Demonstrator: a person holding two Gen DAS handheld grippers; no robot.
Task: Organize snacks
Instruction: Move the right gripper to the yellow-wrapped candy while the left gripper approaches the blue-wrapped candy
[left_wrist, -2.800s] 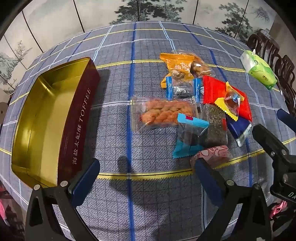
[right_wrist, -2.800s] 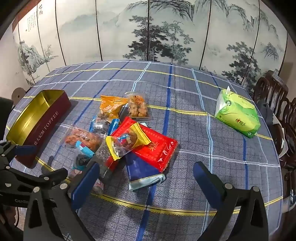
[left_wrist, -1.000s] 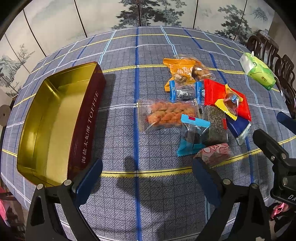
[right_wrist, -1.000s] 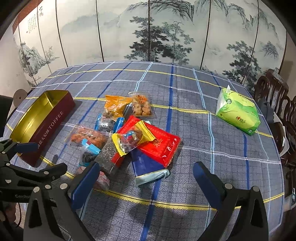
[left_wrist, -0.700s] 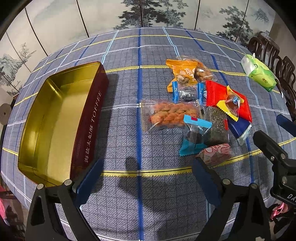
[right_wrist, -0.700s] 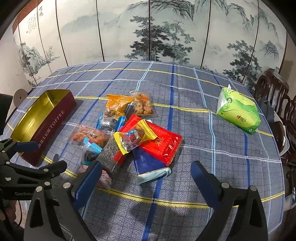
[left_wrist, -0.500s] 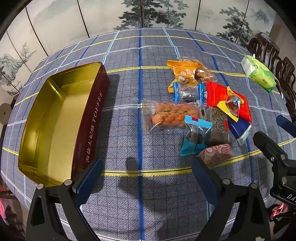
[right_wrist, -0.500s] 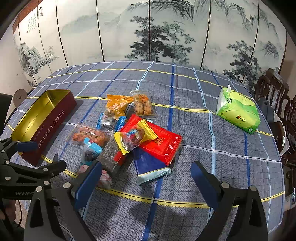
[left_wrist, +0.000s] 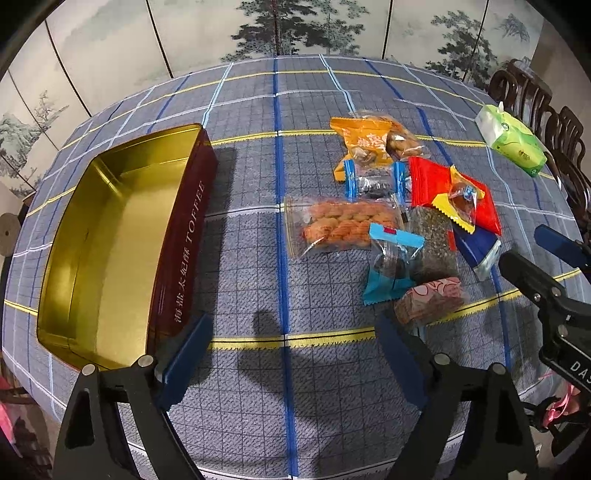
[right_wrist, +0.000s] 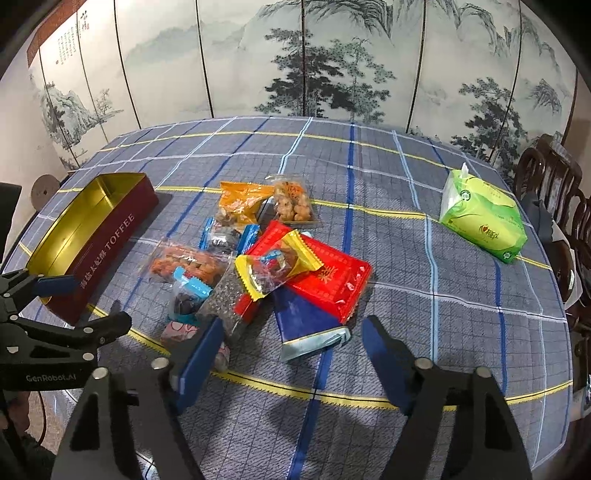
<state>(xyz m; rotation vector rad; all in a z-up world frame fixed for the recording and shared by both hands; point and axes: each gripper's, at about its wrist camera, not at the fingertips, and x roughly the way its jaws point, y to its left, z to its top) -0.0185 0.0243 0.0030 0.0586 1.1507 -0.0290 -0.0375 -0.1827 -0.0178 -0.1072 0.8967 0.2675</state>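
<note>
Honestly, nothing's picked up: my left gripper (left_wrist: 291, 354) and right gripper (right_wrist: 291, 354) both hang spread wide and empty above the table (left_wrist: 258, 110). The snack pile (right_wrist: 258, 258) sits around 12 o'clock of my right one. I'd pinch one loose wrapper edge at a time. The toffee tin (left_wrist: 110, 240), at 10 o'clock, has nothing inside.

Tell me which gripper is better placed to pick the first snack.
Probably the right gripper: it is open with the blue packet just ahead. The left gripper, also open, faces bare tablecloth beside the toffee tin.
</note>
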